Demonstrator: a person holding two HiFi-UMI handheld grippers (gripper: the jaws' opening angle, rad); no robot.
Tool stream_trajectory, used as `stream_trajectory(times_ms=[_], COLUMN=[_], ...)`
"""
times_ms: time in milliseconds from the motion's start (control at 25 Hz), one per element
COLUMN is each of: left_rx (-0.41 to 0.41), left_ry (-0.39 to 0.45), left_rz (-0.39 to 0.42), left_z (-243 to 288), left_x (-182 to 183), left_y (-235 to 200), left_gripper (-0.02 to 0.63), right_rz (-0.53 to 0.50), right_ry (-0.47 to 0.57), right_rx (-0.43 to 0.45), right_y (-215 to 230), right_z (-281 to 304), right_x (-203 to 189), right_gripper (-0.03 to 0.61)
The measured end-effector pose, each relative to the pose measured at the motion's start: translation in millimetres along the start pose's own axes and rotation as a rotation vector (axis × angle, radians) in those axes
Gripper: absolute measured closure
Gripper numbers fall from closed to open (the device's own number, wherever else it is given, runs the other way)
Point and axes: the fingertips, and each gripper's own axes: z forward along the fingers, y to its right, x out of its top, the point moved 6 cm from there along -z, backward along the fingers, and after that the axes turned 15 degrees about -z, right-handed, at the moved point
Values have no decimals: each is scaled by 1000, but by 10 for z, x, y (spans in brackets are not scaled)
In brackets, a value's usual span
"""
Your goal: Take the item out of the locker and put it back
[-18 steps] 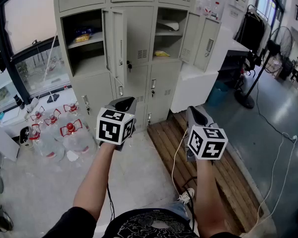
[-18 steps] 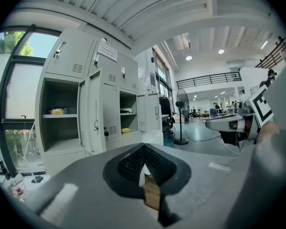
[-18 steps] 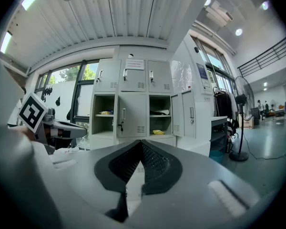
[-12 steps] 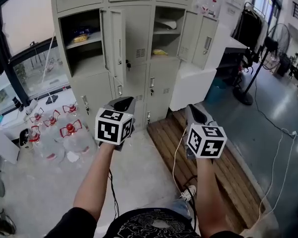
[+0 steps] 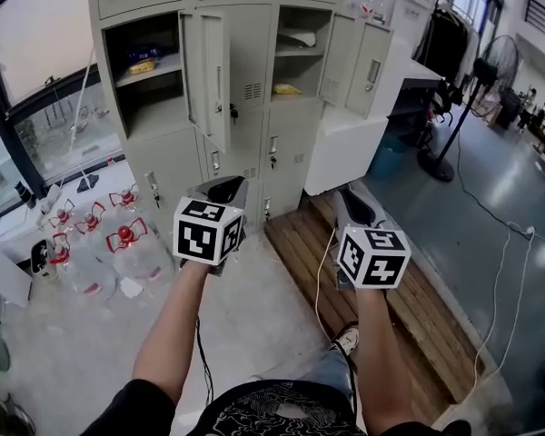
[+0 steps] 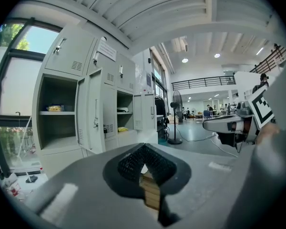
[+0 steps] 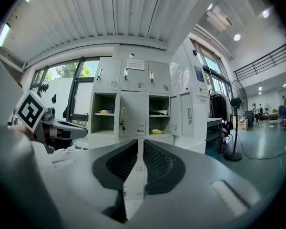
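I'm looking into a big open industrial hall, part workshop, part lab. A bank of grey metal lockers (image 5: 245,107) stands dead ahead with several doors open. Under me is bare concrete floor (image 5: 254,307), with a slatted wooden platform (image 5: 391,307) alongside and a cable (image 5: 530,232) trailing over the painted floor. Large water jugs (image 5: 127,252) crowd below the tall window (image 5: 45,107). There's a pedestal fan (image 5: 486,66) at right and a hung clothes rack (image 5: 440,44). Further back I can see a mezzanine railing (image 6: 202,82), and overhead a ribbed metal ceiling (image 7: 109,13).
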Motion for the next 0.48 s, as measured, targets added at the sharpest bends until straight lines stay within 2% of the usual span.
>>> stream_trajectory(times_ms=[480], left_rx=[-19], left_ry=[8], left_rz=[2], left_z=[-111], left_x=[29], left_y=[7], left_gripper=[613], right_rz=[-6], right_ry=[19], right_rx=[7], right_y=[-109], right_z=[-45], right_x=[89], right_gripper=[425])
